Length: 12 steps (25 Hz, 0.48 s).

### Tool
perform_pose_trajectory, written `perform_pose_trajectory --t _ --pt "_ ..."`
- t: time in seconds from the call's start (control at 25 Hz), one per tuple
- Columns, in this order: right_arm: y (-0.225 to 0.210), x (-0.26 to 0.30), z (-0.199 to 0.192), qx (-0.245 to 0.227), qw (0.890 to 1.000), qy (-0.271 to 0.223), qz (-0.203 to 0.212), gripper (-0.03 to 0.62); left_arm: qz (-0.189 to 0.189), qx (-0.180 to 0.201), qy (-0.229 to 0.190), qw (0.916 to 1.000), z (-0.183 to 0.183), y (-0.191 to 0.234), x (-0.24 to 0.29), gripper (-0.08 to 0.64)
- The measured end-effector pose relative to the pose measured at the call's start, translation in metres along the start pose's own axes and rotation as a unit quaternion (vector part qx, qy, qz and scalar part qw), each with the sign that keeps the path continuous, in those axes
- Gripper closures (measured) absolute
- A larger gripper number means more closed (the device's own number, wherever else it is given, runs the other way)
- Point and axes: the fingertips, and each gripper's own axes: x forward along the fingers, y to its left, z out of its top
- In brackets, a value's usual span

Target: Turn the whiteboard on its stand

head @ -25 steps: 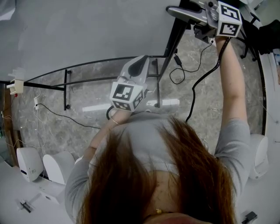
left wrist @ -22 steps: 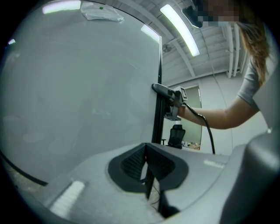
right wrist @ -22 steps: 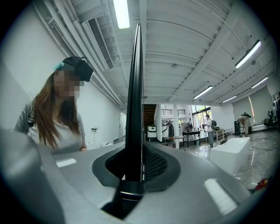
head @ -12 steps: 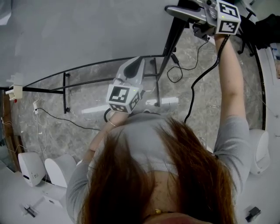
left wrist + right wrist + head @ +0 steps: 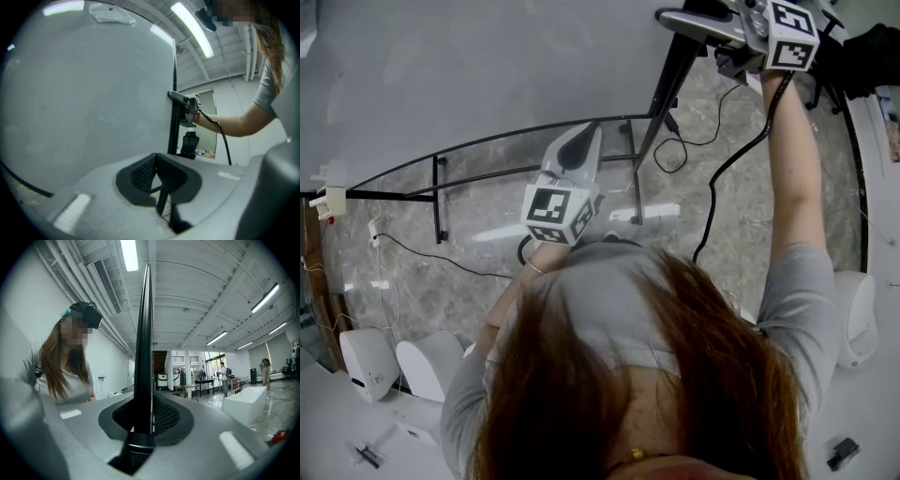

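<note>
The whiteboard (image 5: 487,66) fills the top left of the head view, its black side frame (image 5: 673,70) running down to the stand. My right gripper (image 5: 675,19) is held out at arm's length and is shut on that side frame. In the right gripper view the frame's edge (image 5: 145,333) stands upright between the pads (image 5: 161,416). My left gripper (image 5: 581,142) points at the board's face near its lower edge. Its jaws (image 5: 157,172) meet with nothing between them, a little short of the grey surface (image 5: 84,93). The right gripper (image 5: 183,101) also shows there on the frame.
The stand's black base rails (image 5: 441,192) and loose cables (image 5: 684,150) lie on the marble floor under the board. White machines (image 5: 366,361) stand at the lower left. Behind the board are a white tub (image 5: 246,401), tables and people (image 5: 224,376) far off.
The right gripper keeps its hold on the frame and has shifted slightly. The left gripper's marker cube sits a little further left and lower in the head view.
</note>
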Motion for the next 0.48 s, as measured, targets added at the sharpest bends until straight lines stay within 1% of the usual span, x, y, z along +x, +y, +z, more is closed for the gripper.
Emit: perform_pose_trajectory --t 0.48 --pt "-0.001 -0.008 -0.002 0.0 1.0 0.008 -0.001 0.514 0.015 -0.005 0.003 0.9999 -0.005 0.012 -0.014 0.558"
